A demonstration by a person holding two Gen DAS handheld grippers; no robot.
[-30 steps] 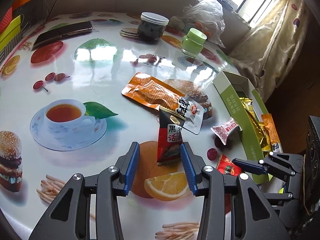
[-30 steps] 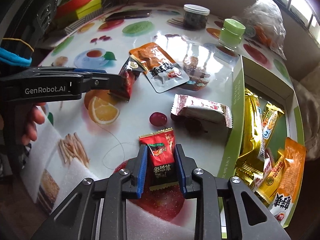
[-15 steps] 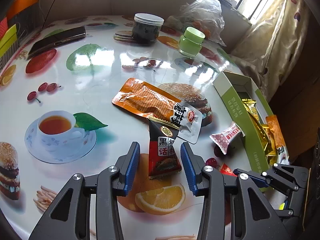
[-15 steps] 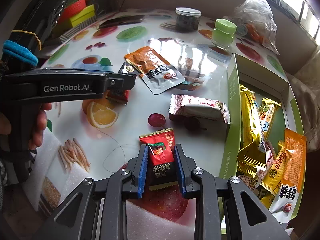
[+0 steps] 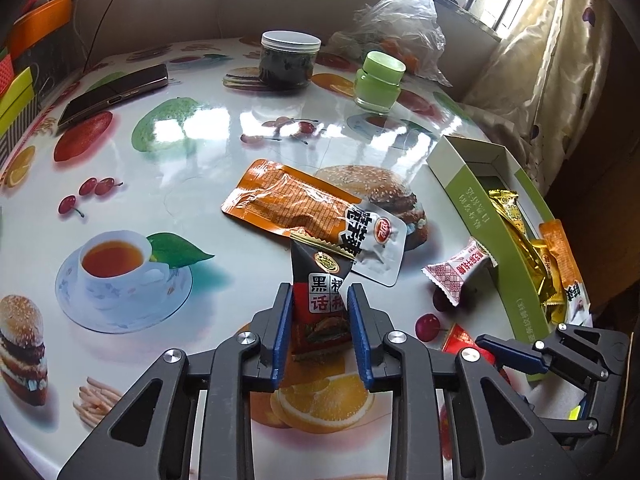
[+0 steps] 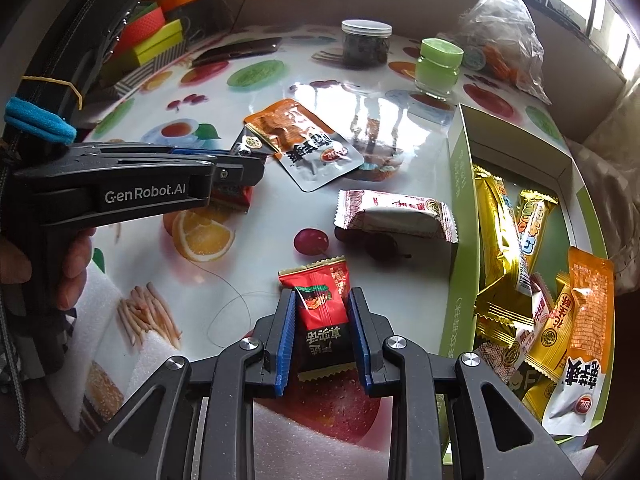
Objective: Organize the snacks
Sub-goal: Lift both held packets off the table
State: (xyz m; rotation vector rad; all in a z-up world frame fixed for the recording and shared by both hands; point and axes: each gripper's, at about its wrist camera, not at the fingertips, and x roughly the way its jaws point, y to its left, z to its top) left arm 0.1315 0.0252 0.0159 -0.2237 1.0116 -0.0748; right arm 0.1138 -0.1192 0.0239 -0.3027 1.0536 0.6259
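Note:
My left gripper [image 5: 320, 296] has its jaws closing, and the blue pads press on a black and red snack packet [image 5: 320, 268] lying over a printed orange slice. An orange snack pouch [image 5: 296, 204] lies just beyond it, partly overlapping the packet's top. My right gripper [image 6: 323, 298] is shut on a red and black snack packet [image 6: 320, 280] at the table's near edge. A white and red wrapped snack [image 6: 396, 216] lies beside the green box [image 6: 460, 208], which holds several gold and orange packets. In the right wrist view the left gripper [image 6: 256, 164] reaches in from the left.
A dark-filled jar [image 5: 288, 60], a green-lidded jar [image 5: 378, 80], a phone [image 5: 112, 94] and a plastic bag [image 5: 400, 20] stand at the table's far side. Coloured boxes [image 6: 160, 40] are stacked at the back left. A person's hand [image 6: 68, 256] grips the left tool.
The left jaws have drawn in from wide apart onto the black and red packet. The right gripper has kept its hold on the red packet and stayed put.

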